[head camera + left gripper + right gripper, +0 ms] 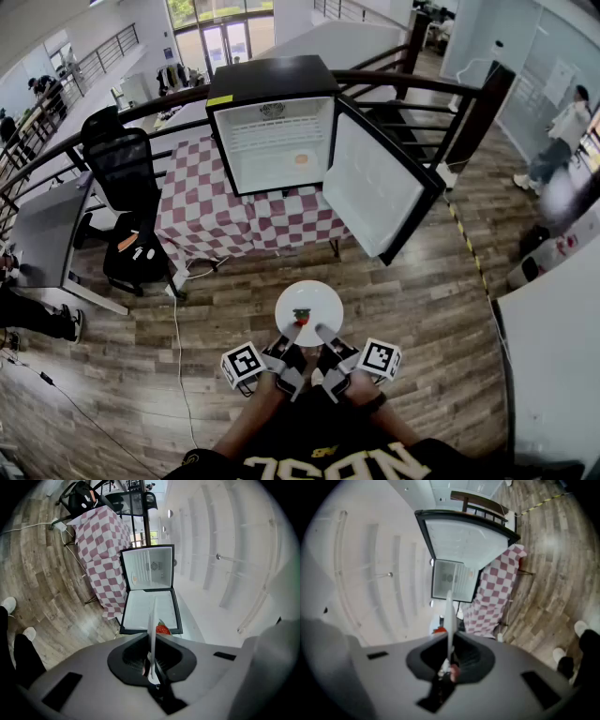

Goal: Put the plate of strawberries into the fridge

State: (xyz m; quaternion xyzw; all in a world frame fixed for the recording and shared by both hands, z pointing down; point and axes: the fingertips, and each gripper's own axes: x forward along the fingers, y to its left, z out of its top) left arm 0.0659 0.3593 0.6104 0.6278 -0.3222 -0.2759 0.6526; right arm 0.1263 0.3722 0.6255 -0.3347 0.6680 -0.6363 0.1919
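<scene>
– Plate of strawberries (309, 305): one, white, round. You hold it in the air in front of you, over the floor (422, 309), well apart from the fridge (272, 94). One strawberry (301, 316) shows on it.

– Grip, entered: left gripper (297, 327) and right gripper (322, 329), side by side on the near rim. Each gripper view shows the rim edge-on between its fingers, which are clenched on it. Reason, as I judge it: two pinches on one edge keep the plate level, so the fruit does not roll.

– Fridge: one, small, black outside, white inside. It stands on a table (202, 211) covered with a red-and-white check cloth. Door (375, 183) swung wide to your right, so the way in is free. Judged: opened ready for the plate.

– Contents: one small orange thing (301, 159) low inside the fridge. I cannot tell what it is. You will want the plate beside it, not on it.

– Room: wood-plank floor; black office chair (127, 164) left of the table; dark railing (403, 82) behind the fridge; a cable (176, 347) trailing across the planks; a person (562, 131) far off at your right.

– Status: carry under way; the plate is not yet in the fridge.
</scene>
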